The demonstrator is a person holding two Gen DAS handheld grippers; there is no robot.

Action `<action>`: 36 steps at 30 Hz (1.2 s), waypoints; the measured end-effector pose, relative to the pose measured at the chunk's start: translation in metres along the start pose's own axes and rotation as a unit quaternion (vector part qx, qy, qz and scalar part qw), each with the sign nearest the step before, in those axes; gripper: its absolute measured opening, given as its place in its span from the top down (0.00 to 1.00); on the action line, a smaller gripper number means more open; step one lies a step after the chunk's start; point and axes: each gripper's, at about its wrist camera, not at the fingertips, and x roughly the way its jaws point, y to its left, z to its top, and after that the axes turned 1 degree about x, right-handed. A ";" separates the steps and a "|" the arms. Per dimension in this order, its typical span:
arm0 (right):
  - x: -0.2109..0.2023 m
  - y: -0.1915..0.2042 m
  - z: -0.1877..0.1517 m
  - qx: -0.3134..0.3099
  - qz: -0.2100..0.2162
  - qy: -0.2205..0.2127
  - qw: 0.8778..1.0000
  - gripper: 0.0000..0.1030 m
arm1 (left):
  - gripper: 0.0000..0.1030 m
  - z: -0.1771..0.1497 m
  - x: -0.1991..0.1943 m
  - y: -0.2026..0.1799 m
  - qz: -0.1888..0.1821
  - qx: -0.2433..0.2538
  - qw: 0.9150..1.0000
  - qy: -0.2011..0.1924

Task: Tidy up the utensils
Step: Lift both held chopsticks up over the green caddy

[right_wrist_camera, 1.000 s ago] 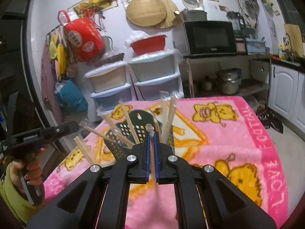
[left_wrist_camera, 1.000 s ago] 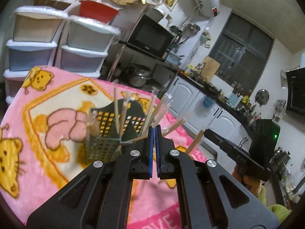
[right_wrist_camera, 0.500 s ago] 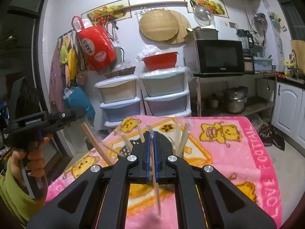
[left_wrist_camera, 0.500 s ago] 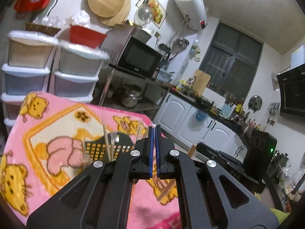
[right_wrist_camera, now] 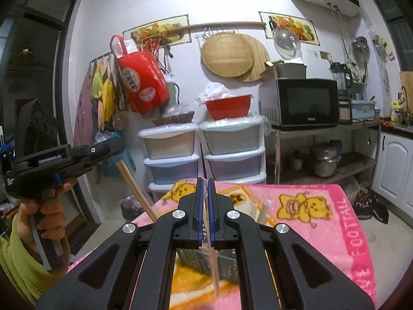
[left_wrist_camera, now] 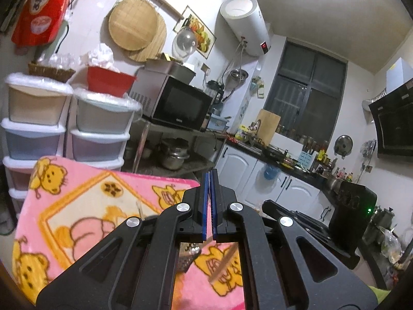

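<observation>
My left gripper [left_wrist_camera: 209,178] is shut on a pair of wooden chopsticks [left_wrist_camera: 222,264] that hang down below its fingers; they also show in the right wrist view [right_wrist_camera: 135,187], slanting down from the left gripper [right_wrist_camera: 113,146]. My right gripper [right_wrist_camera: 204,182] is shut on a plastic-wrapped chopstick [right_wrist_camera: 213,266] that hangs down over the green mesh utensil holder [right_wrist_camera: 225,264]. The holder stands on the pink bear blanket [right_wrist_camera: 322,222] and is mostly hidden behind both grippers; a corner of it shows in the left wrist view [left_wrist_camera: 188,258].
Stacked plastic drawers [right_wrist_camera: 204,152] with a red bowl [right_wrist_camera: 228,106] stand behind the table. A microwave [right_wrist_camera: 302,102] sits on a metal rack to the right. White cabinets and a counter [left_wrist_camera: 271,173] run along the far right.
Both grippers have risen and tilted up, lifting their chopsticks out of the holder. The holder has dropped low in both views, now mostly behind the grippers.
</observation>
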 end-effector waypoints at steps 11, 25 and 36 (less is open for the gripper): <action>0.009 0.013 0.031 -0.017 0.003 -0.031 0.999 0.97 | 0.99 0.016 0.002 0.010 0.020 0.005 1.000 -0.010; 0.040 0.006 0.059 -0.014 -0.015 -0.051 0.998 0.97 | 0.99 0.046 0.011 0.013 0.053 0.030 0.997 -0.038; 0.068 -0.018 0.060 0.001 -0.034 -0.040 0.999 0.97 | 0.99 0.035 0.042 0.036 0.071 0.016 0.997 -0.014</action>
